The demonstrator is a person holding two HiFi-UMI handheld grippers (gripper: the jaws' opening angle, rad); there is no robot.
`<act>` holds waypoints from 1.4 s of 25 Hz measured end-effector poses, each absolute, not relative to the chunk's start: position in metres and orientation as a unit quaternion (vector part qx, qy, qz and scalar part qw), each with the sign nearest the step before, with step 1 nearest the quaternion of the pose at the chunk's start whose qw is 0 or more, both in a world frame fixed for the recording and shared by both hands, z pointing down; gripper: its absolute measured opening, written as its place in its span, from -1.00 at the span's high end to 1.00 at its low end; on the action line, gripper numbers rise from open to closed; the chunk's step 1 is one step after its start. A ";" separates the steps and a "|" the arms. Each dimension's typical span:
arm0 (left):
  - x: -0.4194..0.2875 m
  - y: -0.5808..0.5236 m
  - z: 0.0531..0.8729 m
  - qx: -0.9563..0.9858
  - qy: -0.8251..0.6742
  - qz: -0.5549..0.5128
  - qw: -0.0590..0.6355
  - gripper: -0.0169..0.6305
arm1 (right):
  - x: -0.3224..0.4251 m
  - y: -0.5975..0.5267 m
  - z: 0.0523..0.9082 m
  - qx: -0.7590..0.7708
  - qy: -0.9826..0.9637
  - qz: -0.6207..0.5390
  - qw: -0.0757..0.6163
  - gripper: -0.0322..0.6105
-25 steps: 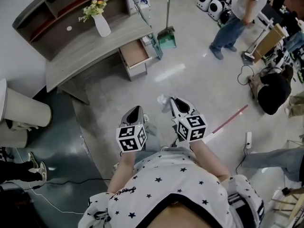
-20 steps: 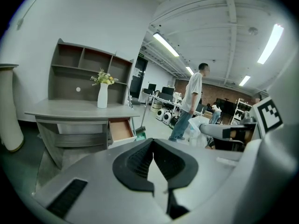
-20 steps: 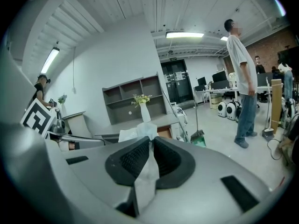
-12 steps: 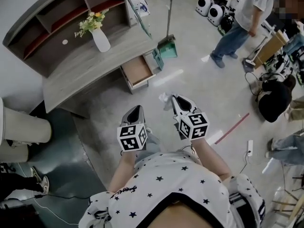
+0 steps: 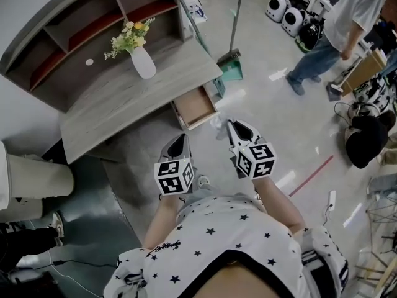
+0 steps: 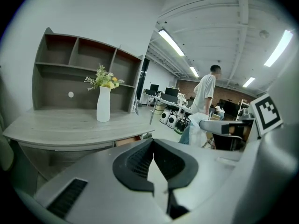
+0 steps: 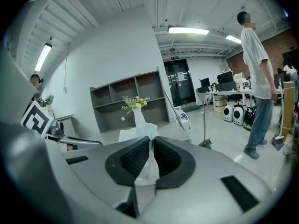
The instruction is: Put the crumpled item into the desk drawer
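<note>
My right gripper [image 5: 234, 129] is shut on a crumpled white item [image 5: 218, 123], held above the floor just short of the open desk drawer [image 5: 195, 106]. Seen along the jaws, the crumpled item [image 7: 136, 134] sticks up between the pads. The drawer stands pulled out under the grey desk [image 5: 118, 104] and shows a bare brown bottom. My left gripper [image 5: 177, 146] hangs shut and empty to the left of the right one; its pads [image 6: 140, 160] meet at the tip. From the left gripper view the crumpled item [image 6: 199, 126] shows at the right.
A white vase with flowers [image 5: 141, 59] stands on the desk below a shelf unit [image 5: 93, 17]. A broom and green dustpan [image 5: 231, 64] lean right of the drawer. A person [image 5: 347, 23] stands at the far right. A red stick [image 5: 310, 176] lies on the floor.
Both grippers and the person holding them have moved toward the desk; the open drawer now lies just ahead of the right gripper. The grip on the crumpled item is unchanged.
</note>
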State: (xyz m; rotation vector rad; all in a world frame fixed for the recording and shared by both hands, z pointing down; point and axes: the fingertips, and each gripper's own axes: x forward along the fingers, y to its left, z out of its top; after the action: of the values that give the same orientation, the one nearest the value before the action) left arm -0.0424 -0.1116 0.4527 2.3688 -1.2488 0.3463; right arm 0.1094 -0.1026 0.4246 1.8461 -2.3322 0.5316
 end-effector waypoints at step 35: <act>-0.063 -0.249 0.570 0.784 -0.505 0.170 0.318 0.91 | 0.093 -0.309 0.616 0.533 -0.780 0.267 0.190 0.82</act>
State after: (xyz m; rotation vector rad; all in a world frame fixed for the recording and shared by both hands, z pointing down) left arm -0.0628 -0.2493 0.5704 2.0633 -1.3294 0.4468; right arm 0.0928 -0.3087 0.6164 1.4979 -2.1931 0.7515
